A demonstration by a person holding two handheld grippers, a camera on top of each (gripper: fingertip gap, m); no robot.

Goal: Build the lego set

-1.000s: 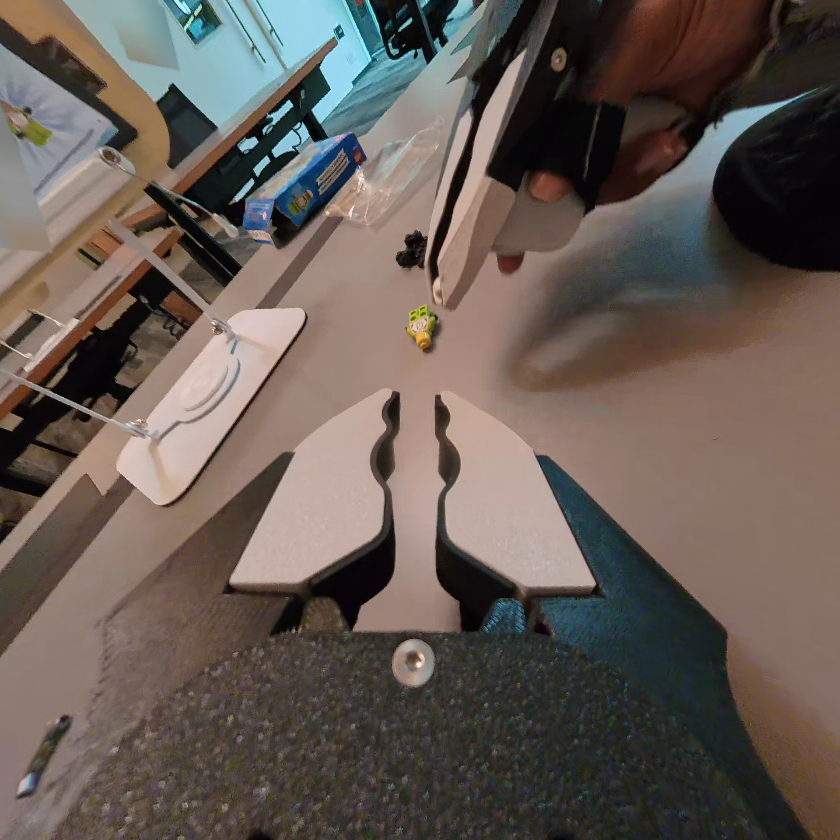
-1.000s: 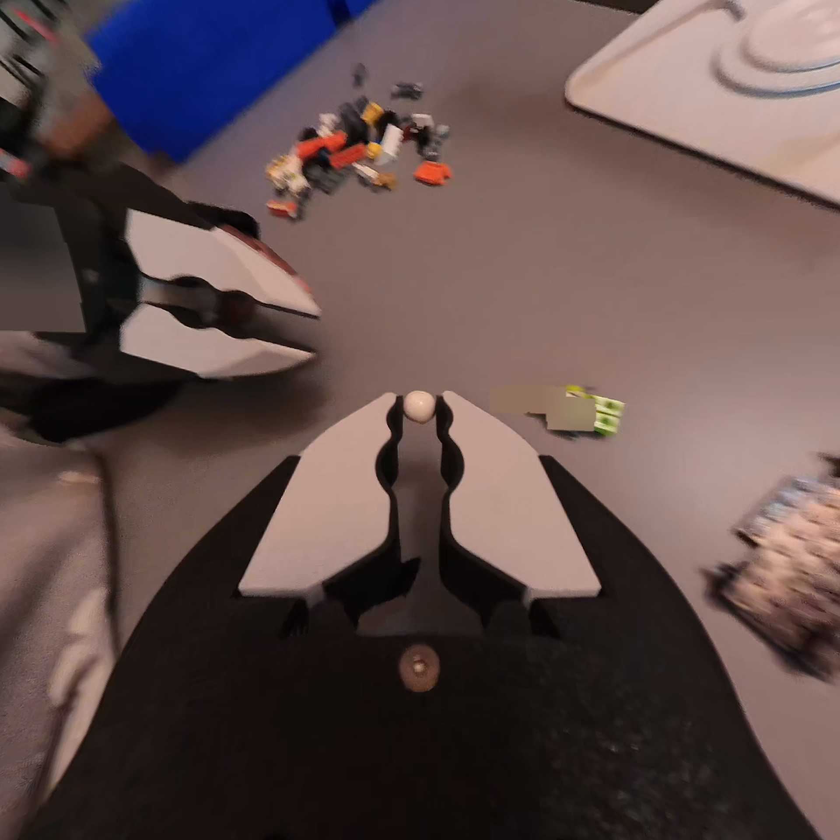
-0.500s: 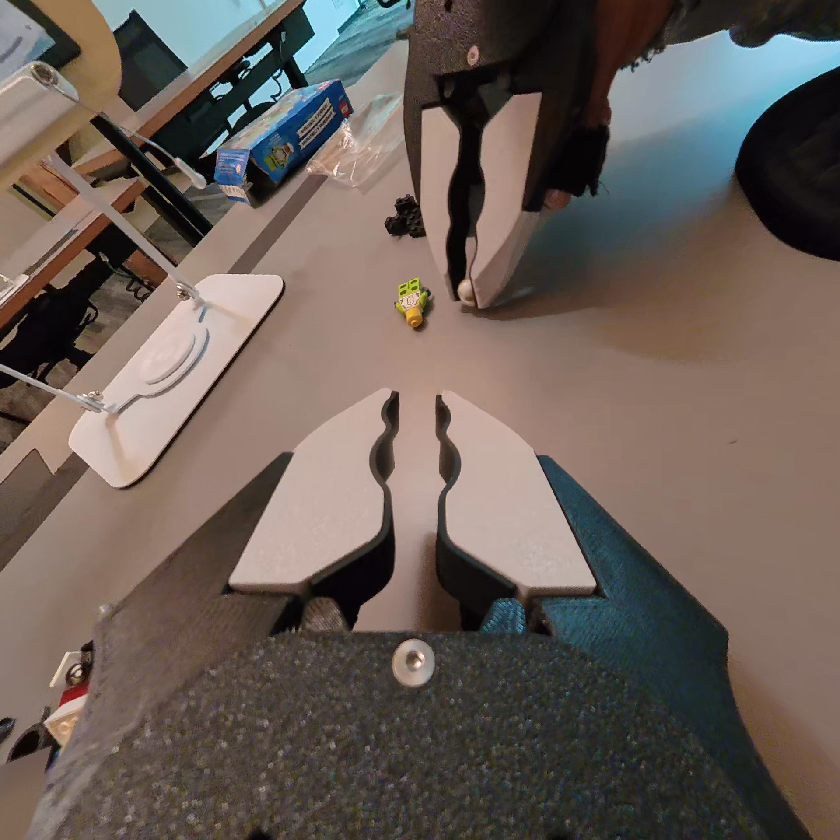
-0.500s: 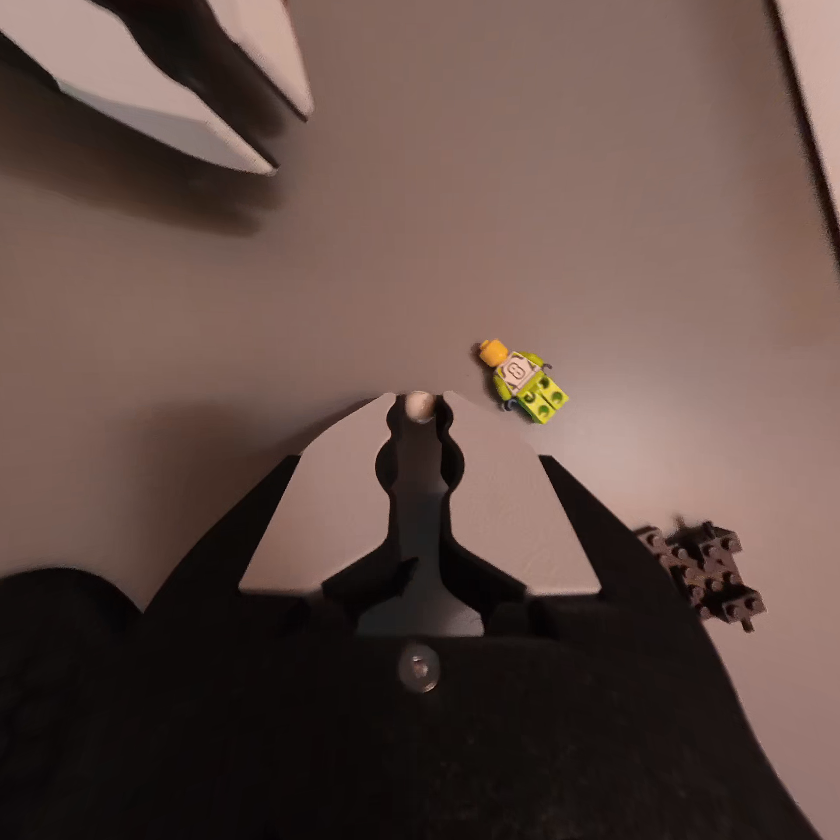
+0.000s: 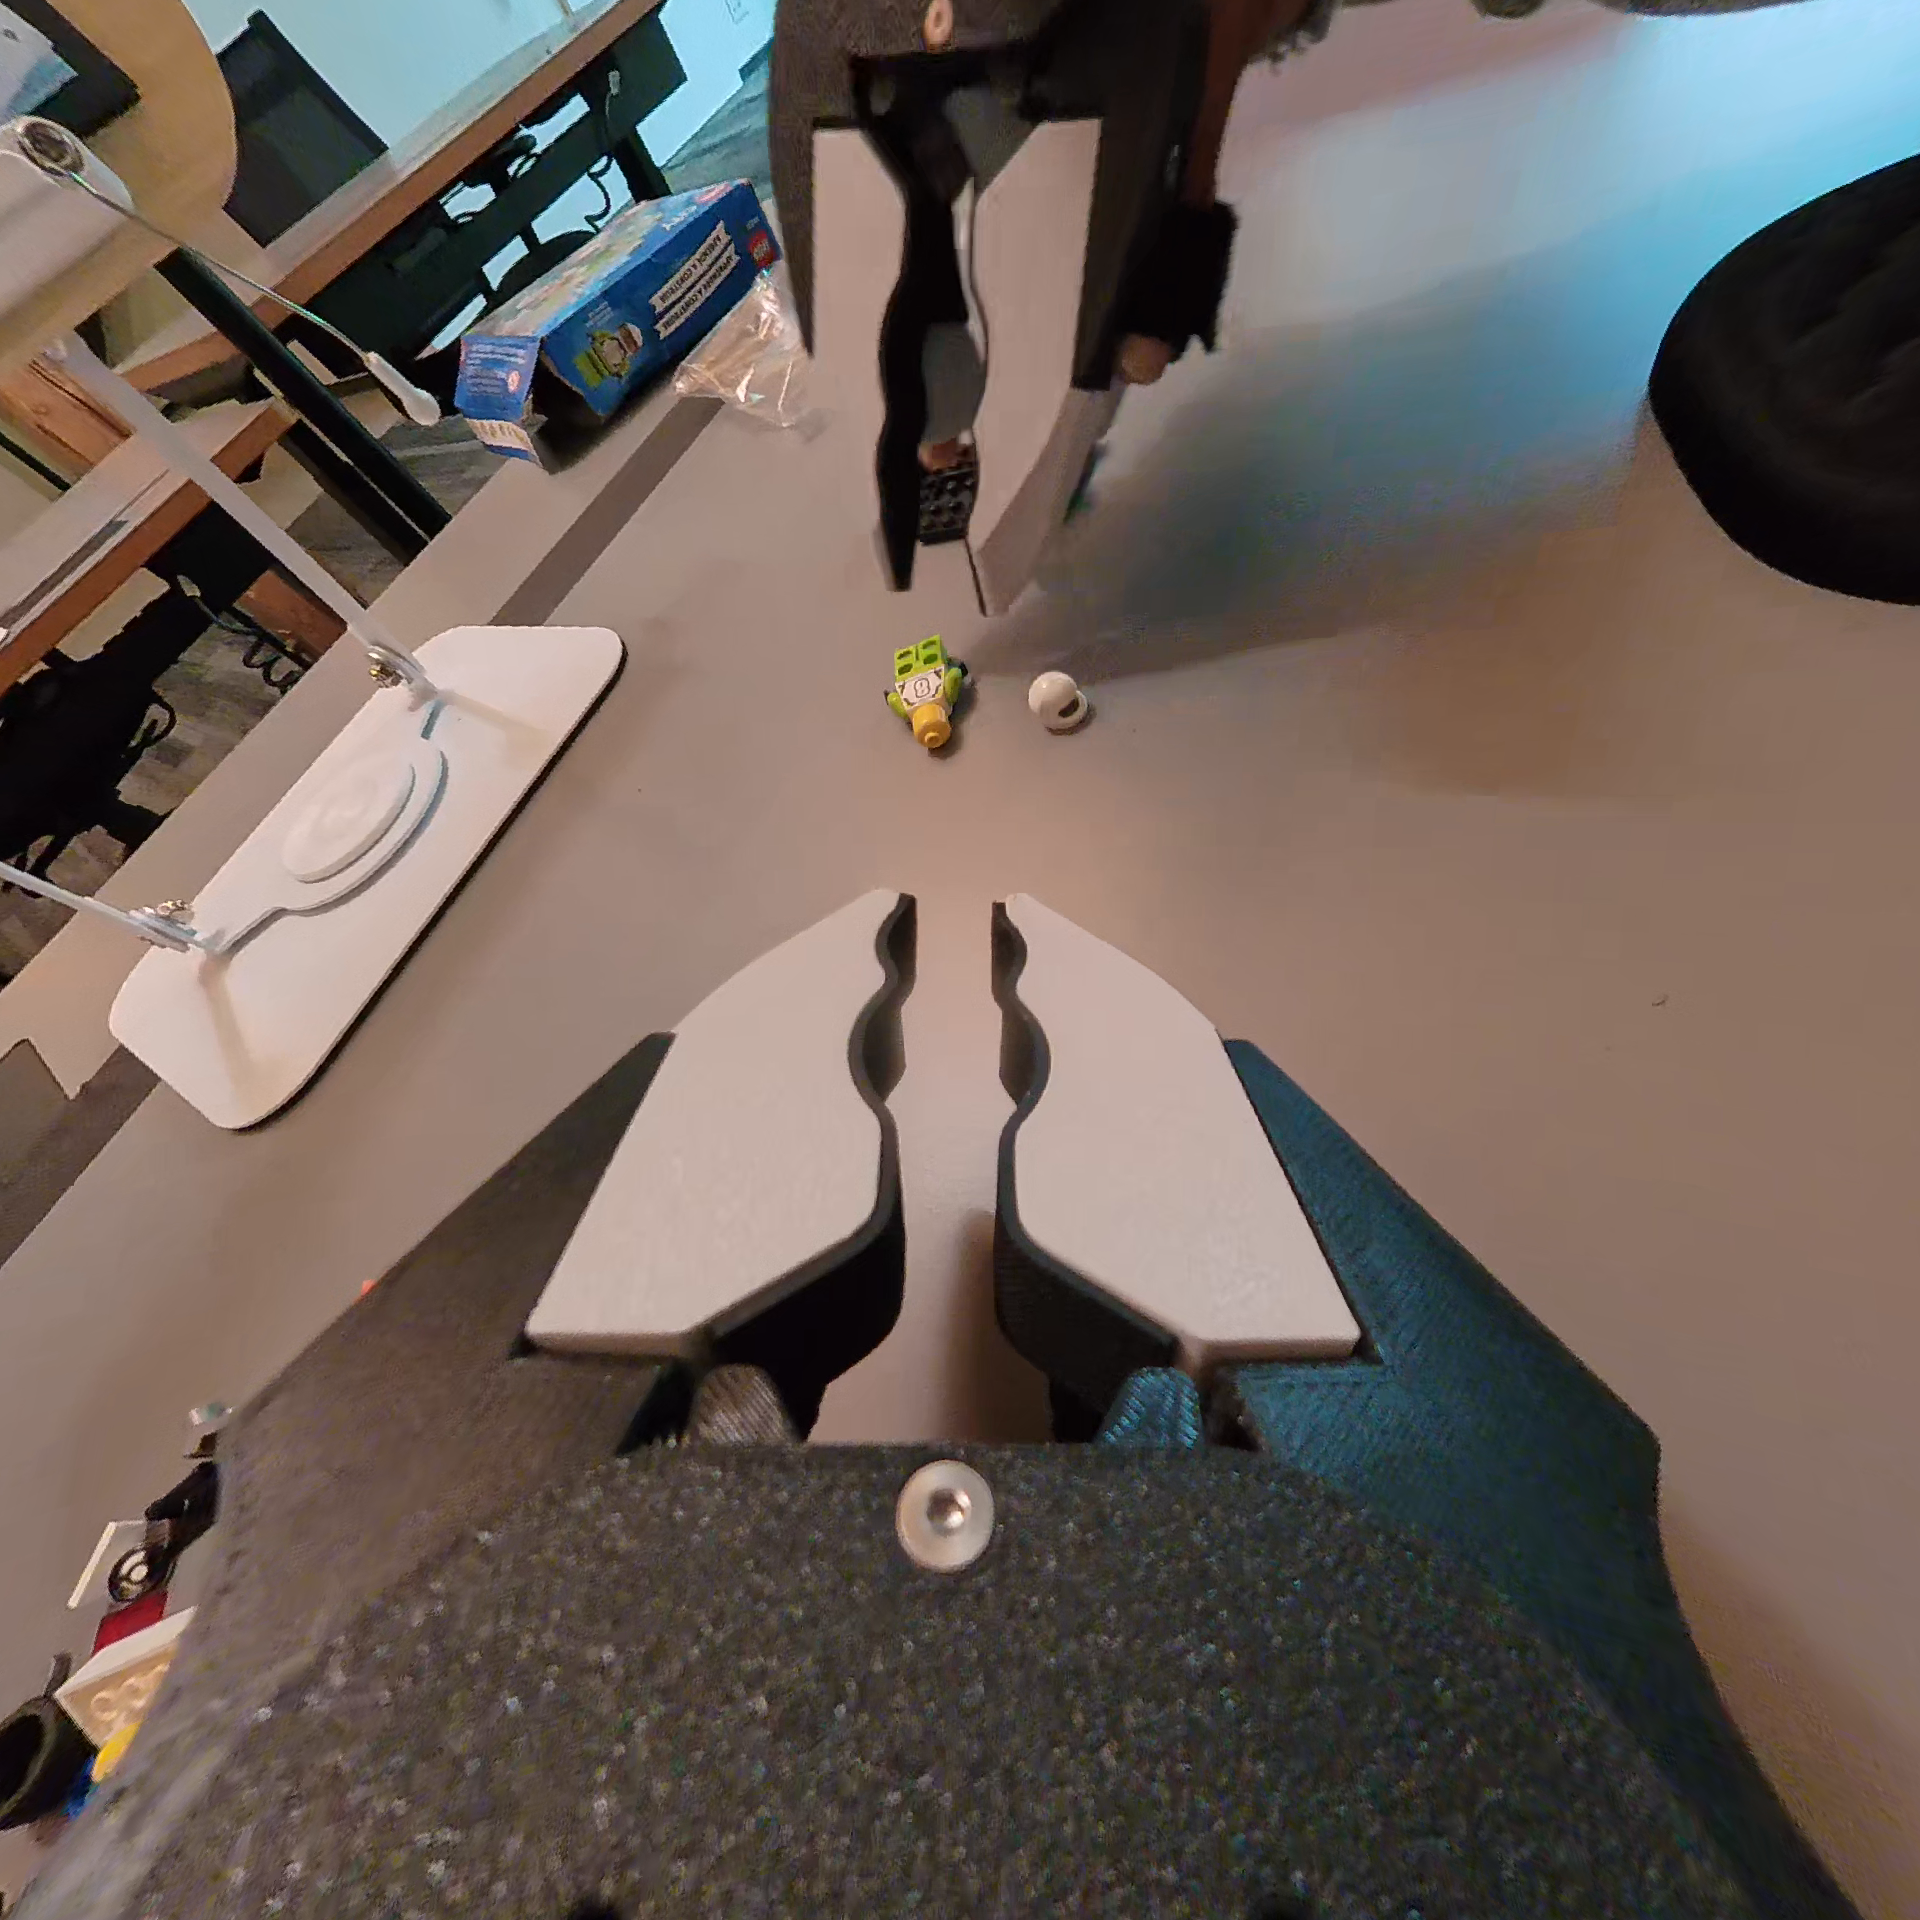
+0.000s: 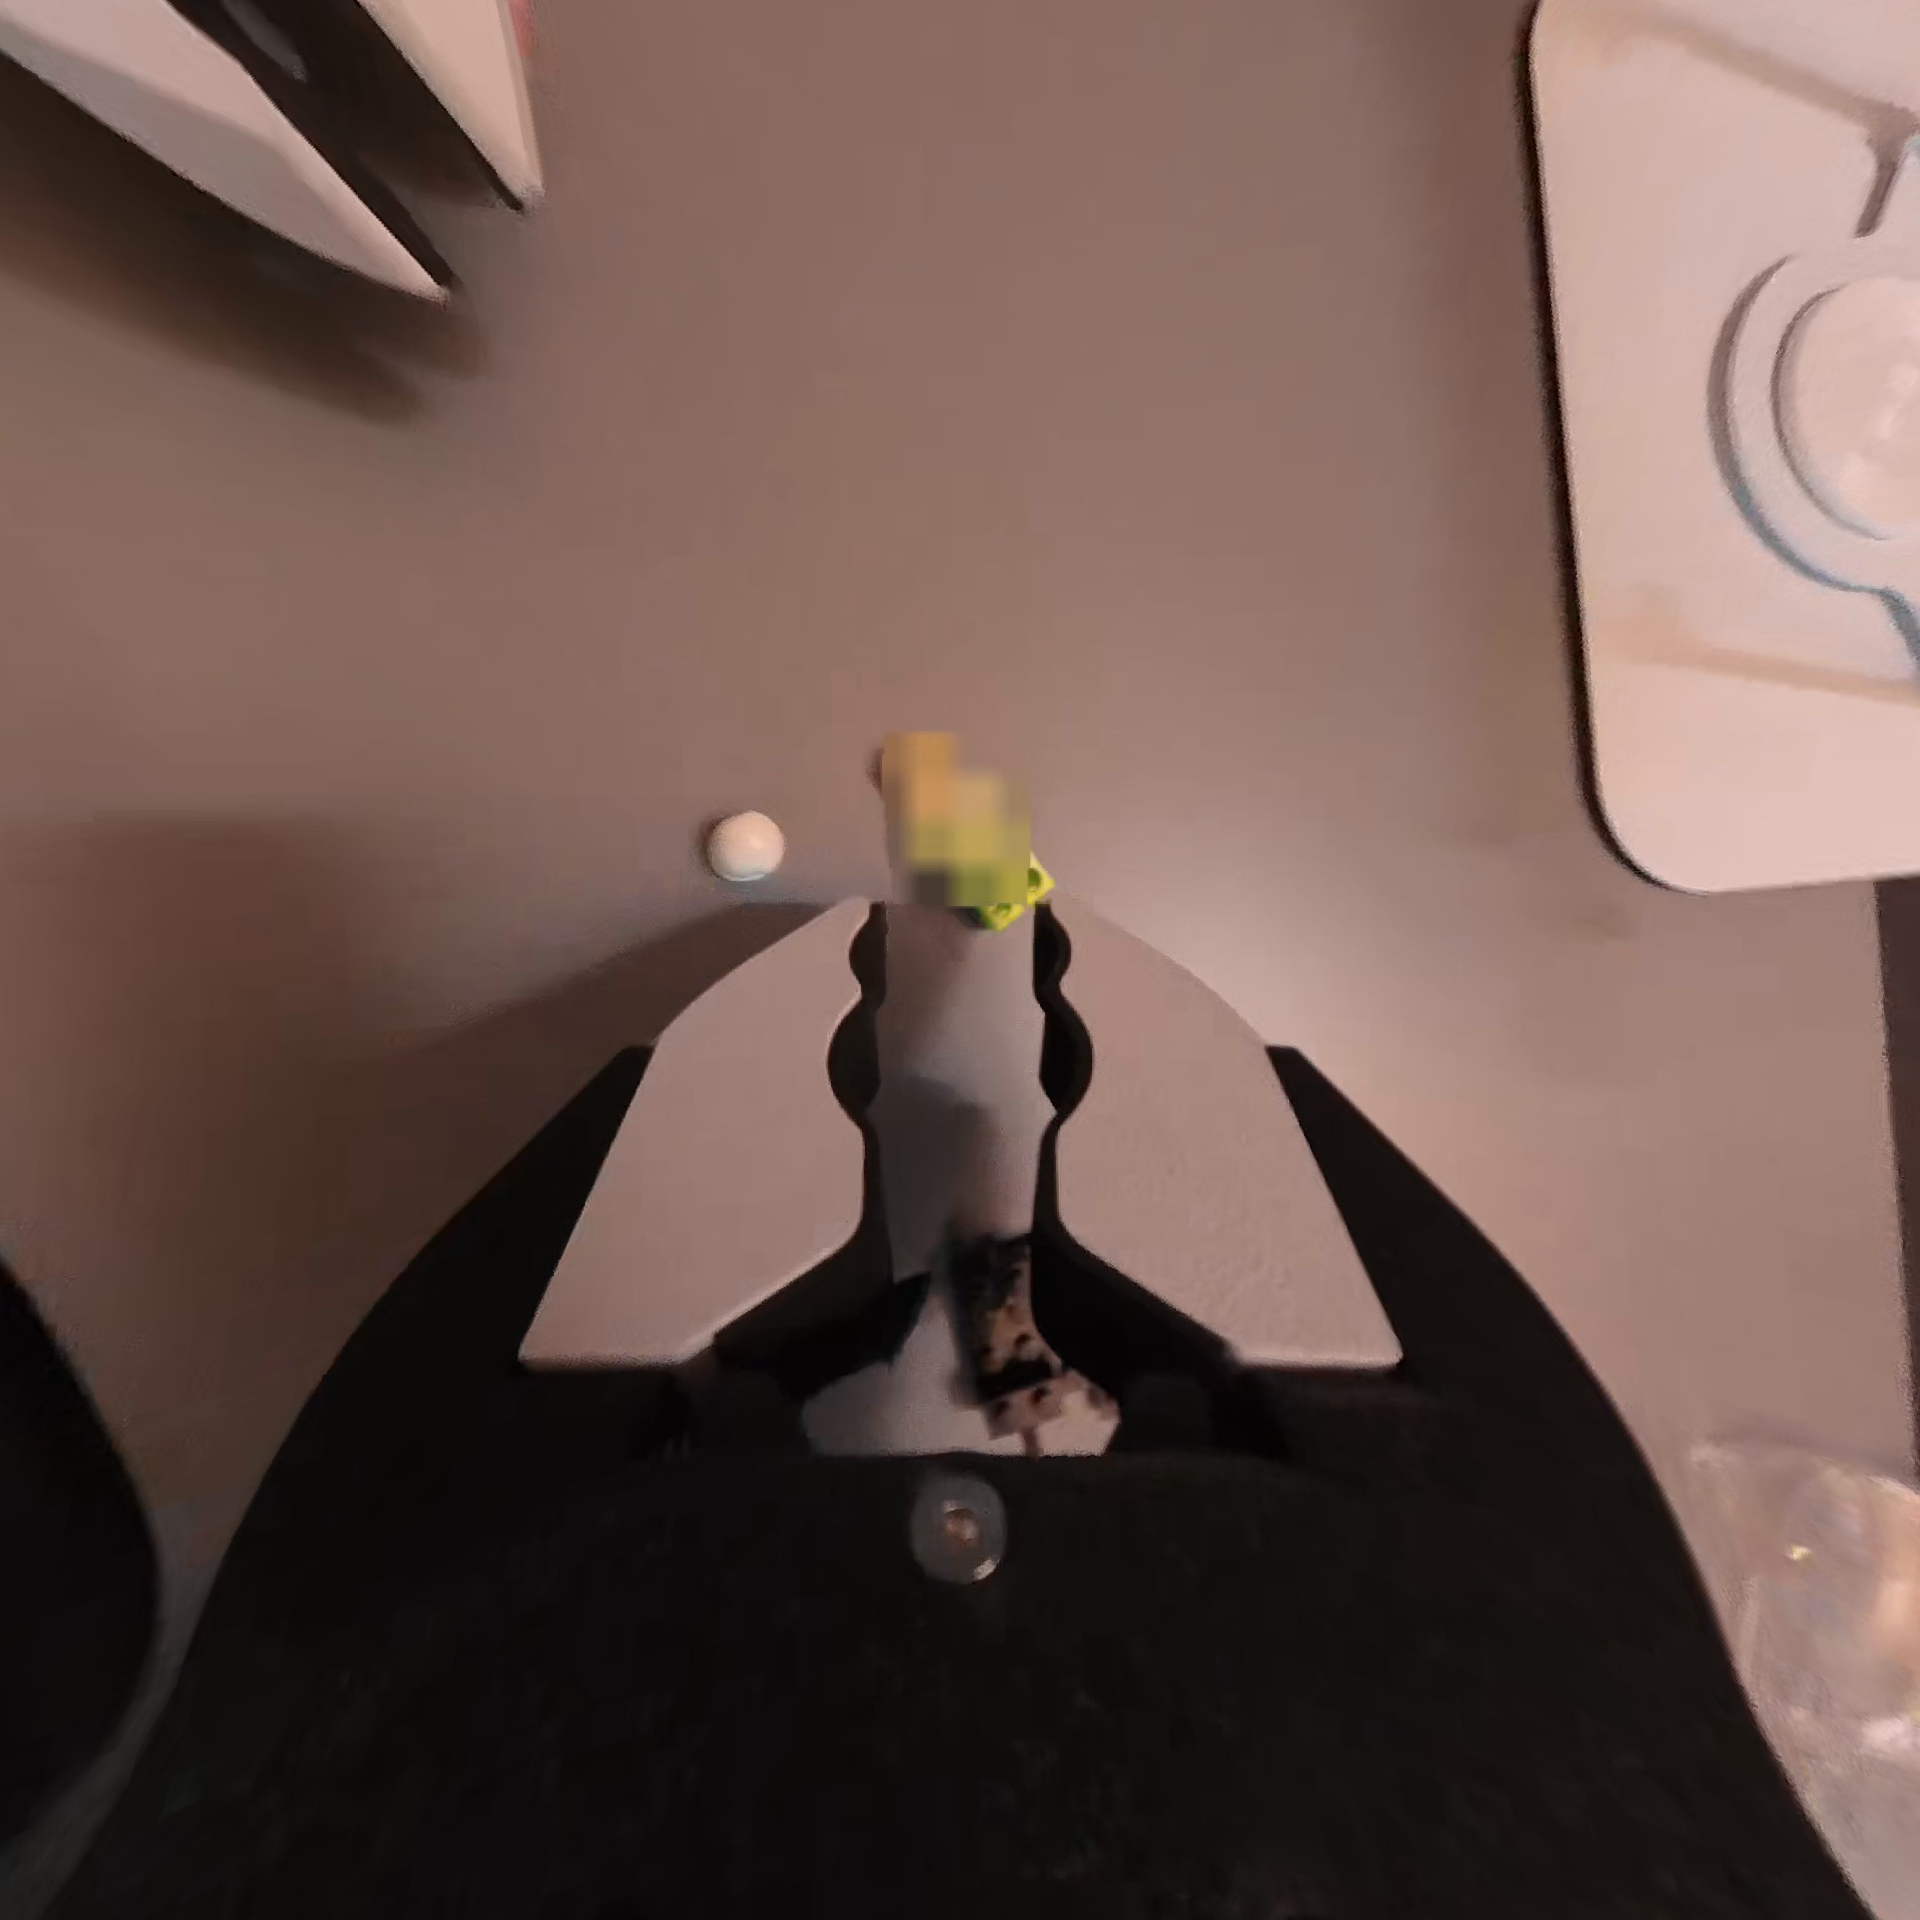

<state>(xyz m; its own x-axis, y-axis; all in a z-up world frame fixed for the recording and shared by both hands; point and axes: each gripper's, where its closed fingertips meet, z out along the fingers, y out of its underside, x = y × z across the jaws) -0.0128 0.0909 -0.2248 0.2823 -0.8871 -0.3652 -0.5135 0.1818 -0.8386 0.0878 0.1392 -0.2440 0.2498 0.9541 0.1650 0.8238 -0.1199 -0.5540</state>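
One small green minifigure [image 5: 927, 694] lies on the worktop [image 5: 1351, 935], helmetless; the white helmet [image 5: 1058, 698] rests loose just right of it, so I judge most building remains. My right tongs [image 6: 956, 904] stand spread and empty above the figure; my left tongs [image 5: 954, 904] sit slightly parted, empty. Only the left view shows the blue box [image 5: 623, 301] far left and the loose bricks [image 5: 94, 1704] near left.
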